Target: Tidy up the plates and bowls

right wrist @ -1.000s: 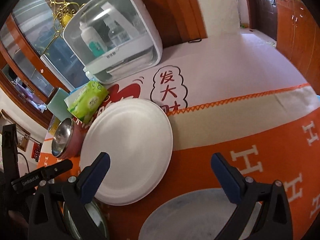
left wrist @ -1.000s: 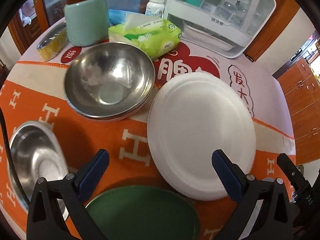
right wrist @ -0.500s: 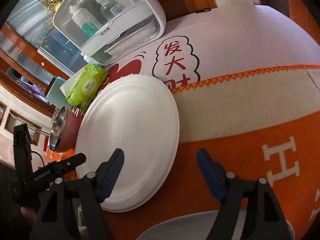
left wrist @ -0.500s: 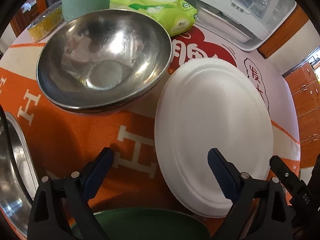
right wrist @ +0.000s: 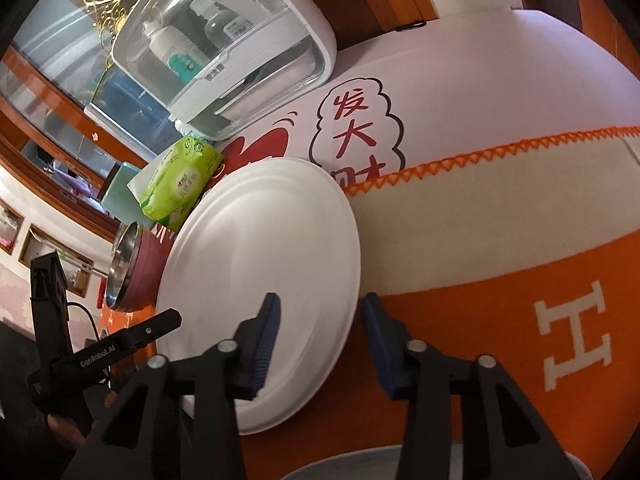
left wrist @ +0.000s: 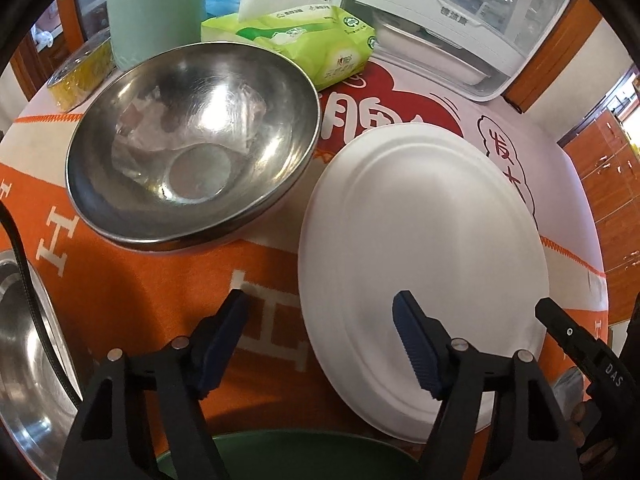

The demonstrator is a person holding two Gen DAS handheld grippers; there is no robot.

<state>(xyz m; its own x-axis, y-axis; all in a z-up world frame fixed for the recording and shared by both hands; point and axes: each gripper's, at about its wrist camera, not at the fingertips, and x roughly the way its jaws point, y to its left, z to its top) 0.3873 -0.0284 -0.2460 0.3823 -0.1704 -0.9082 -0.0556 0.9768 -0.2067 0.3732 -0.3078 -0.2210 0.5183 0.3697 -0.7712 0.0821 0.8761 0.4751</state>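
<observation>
We work at a counter (left wrist: 132,280) draped in an orange-and-white cloth, with a wooden cabinet behind. Farthest left stands the steel bowl (left wrist: 192,140), upright, just beside the white plate (left wrist: 424,264). The left hand-held gripper (left wrist: 320,316) hangs released, jaws spread across the plate's left rim, empty. The right hand-held gripper (right wrist: 320,320) is likewise released, its jaws bracketing the plate's (right wrist: 260,280) near right edge, one finger over the plate and one beyond it. We judge the right hand nearer a rim grasp; the plate lies straight ahead of it.
</observation>
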